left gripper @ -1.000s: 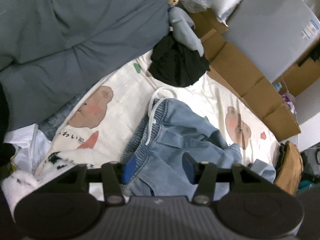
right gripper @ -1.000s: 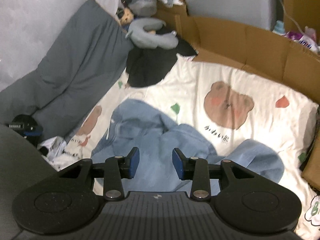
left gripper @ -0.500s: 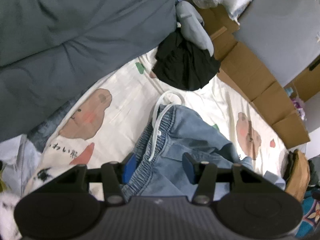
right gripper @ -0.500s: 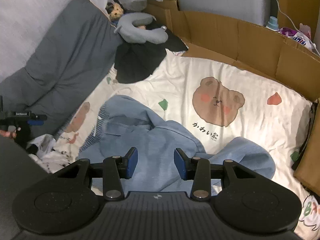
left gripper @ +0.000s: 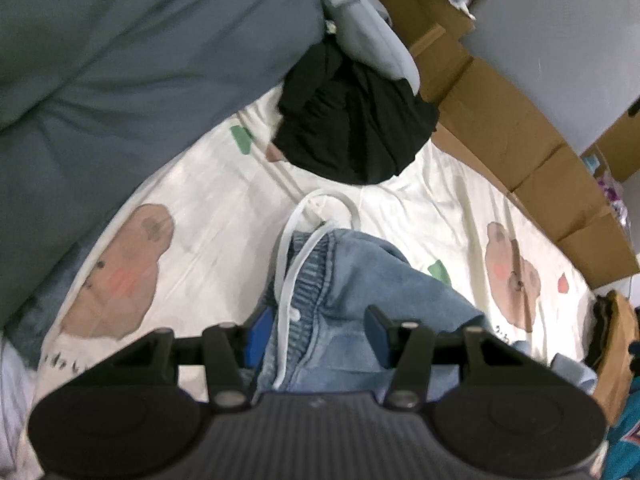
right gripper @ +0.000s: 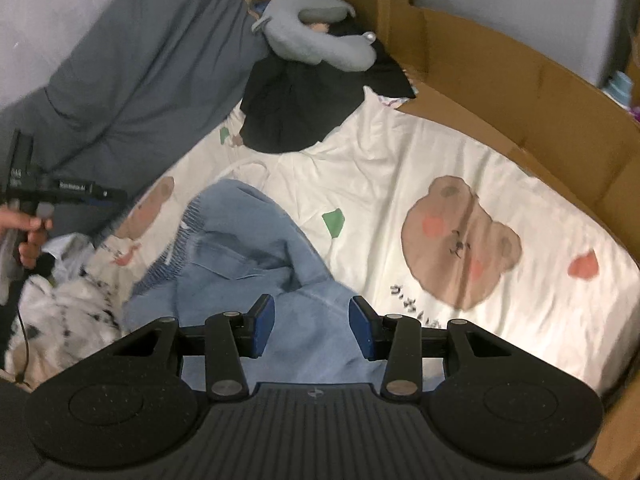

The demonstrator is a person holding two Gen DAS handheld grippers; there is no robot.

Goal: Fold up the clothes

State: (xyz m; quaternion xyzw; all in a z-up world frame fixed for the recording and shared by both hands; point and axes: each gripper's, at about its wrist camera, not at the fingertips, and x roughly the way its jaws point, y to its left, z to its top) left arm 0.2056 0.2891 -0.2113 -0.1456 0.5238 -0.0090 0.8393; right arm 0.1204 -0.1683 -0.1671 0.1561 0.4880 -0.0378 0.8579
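Light blue denim trousers lie crumpled on a cream bear-print sheet. Their elastic waistband and white drawstring point toward the far side. My left gripper hovers just over the waistband, open, with the cord and denim showing between its blue pads but not pinched. In the right wrist view the trousers spread from the centre toward the left. My right gripper is open above a rumpled fold of a trouser leg. A hand at the left edge holds the other gripper.
A black garment and a grey neck pillow lie at the far end of the sheet. A grey duvet banks along the left and cardboard walls along the right. A white spotted fluffy item sits at the near left.
Both grippers have come down and forward toward the trousers. The left one now stands over the waistband and drawstring. The right one's jaws stand slightly wider.
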